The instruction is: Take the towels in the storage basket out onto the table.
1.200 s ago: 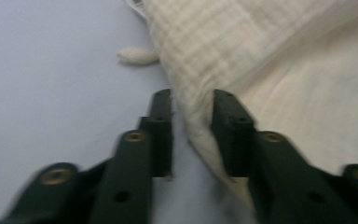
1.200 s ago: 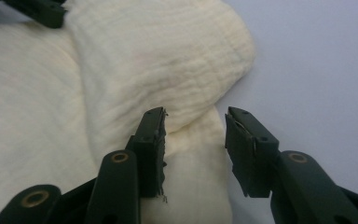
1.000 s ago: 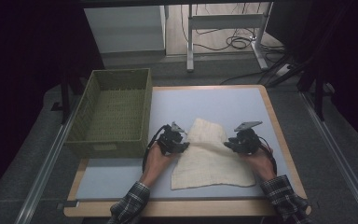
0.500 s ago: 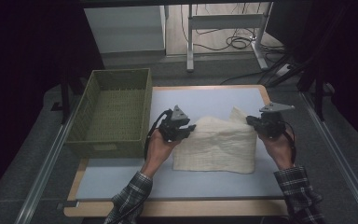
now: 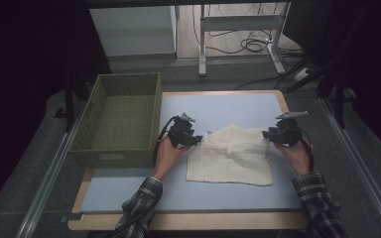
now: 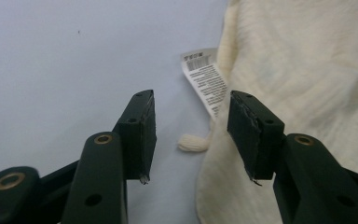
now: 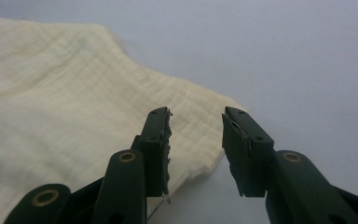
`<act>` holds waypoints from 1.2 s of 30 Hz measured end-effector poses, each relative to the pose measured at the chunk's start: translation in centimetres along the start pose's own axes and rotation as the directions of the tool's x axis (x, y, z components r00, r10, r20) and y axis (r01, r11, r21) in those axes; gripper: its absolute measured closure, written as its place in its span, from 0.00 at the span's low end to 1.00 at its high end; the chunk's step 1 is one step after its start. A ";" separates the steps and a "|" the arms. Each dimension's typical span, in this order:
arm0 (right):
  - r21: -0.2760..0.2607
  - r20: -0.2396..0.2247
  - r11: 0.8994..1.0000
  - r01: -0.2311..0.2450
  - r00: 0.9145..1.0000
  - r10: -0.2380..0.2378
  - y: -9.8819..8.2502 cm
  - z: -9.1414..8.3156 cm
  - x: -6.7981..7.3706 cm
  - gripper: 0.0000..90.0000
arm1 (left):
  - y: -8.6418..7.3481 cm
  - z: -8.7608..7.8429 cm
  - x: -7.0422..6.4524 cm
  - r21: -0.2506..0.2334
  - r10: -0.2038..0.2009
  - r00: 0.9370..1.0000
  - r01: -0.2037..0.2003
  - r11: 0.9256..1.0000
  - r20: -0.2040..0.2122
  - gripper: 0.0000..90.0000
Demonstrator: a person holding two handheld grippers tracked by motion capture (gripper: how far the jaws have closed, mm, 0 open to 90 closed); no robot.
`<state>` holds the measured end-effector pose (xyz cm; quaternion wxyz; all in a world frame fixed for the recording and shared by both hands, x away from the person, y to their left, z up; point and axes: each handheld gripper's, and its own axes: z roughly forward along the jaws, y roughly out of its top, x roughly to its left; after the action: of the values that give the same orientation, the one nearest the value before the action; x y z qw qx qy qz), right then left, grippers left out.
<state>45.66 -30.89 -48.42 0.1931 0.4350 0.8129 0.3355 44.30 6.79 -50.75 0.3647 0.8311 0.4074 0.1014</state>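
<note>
- Across the middle of the high view: pale blue surface [image 5: 129, 193] on a wooden board, dark floor around it.
- At 9 o'clock on the surface: green woven basket [image 5: 121, 119], nothing in it, its right wall near the left tool.
- At centre, slightly toward 4 o'clock: cream cloth [image 5: 230, 156], folded to a rough rectangle and lying flat on the surface, top layer rumpled. A white care label [image 6: 205, 79] sticks out at its left edge.
- Left tool [image 5: 191, 138] sits at the cloth's 9 o'clock edge. Left tool view: jaws apart, nothing between them but bare surface and a small cream loop [image 6: 193, 142]; the cloth edge lies just beside the right jaw.
- Right tool [image 5: 270, 135] sits at the cloth's 2 o'clock corner. Right tool view [image 7: 196, 140]: jaws have just been opening and stand apart; the cloth corner lies under and behind the left jaw, not pinched.
- Judgement on step: a fold looks just laid down and released, both tools free of the fabric.
- Judgement on next move: either another fold or transfer to the basket. Either calls for re-pinching two edges through all layers, level and together, so the fold does not slip open.
</note>
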 end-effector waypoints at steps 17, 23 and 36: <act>0.088 -0.040 0.996 -0.025 0.999 0.028 -0.8 2.7 0.0 0.98 | -1.3 1.1 -2.6 0.085 0.068 0.996 -0.073 0.994 0.062 0.96; -0.037 -0.015 0.999 -0.006 1.000 0.005 2.6 0.5 -0.1 0.98 | 1.7 -4.4 -3.2 -0.169 0.133 0.988 -0.145 0.975 -0.082 0.96; -0.018 -0.076 1.000 0.004 0.997 -0.005 0.1 -2.2 1.1 0.67 | -1.4 -2.5 -1.6 -0.021 0.040 0.992 -0.043 0.999 -0.120 0.60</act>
<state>43.78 -30.74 -46.80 0.1668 0.4185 0.8175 0.3588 41.23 7.44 -49.71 0.3474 0.8274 0.4100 0.1634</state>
